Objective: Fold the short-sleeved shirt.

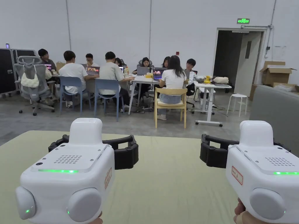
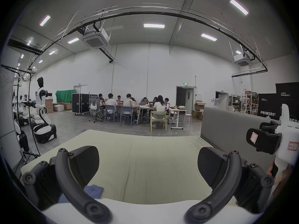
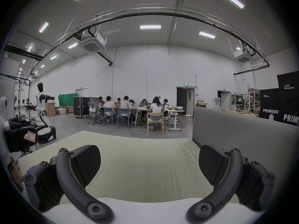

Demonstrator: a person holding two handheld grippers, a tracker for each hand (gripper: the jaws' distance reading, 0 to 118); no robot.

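A corner of blue cloth [image 2: 93, 192] lies on the pale green padded surface [image 1: 166, 180], low in the left gripper view beside that gripper's left jaw; most of it is hidden. My left gripper [image 2: 148, 167] hovers above the surface, jaws wide apart with nothing between them. My right gripper [image 3: 149, 166] is held level with it to the right, also open and empty. In the head view the left gripper [image 1: 93, 143] and right gripper [image 1: 245, 145] sit side by side, pointing away from me.
A grey upholstered panel [image 1: 277, 110] rises along the surface's right side. Beyond the far edge is concrete floor, then several people seated at tables [image 1: 140, 78]. A white humanoid robot [image 2: 42, 108] and a clothes rail stand off to the left.
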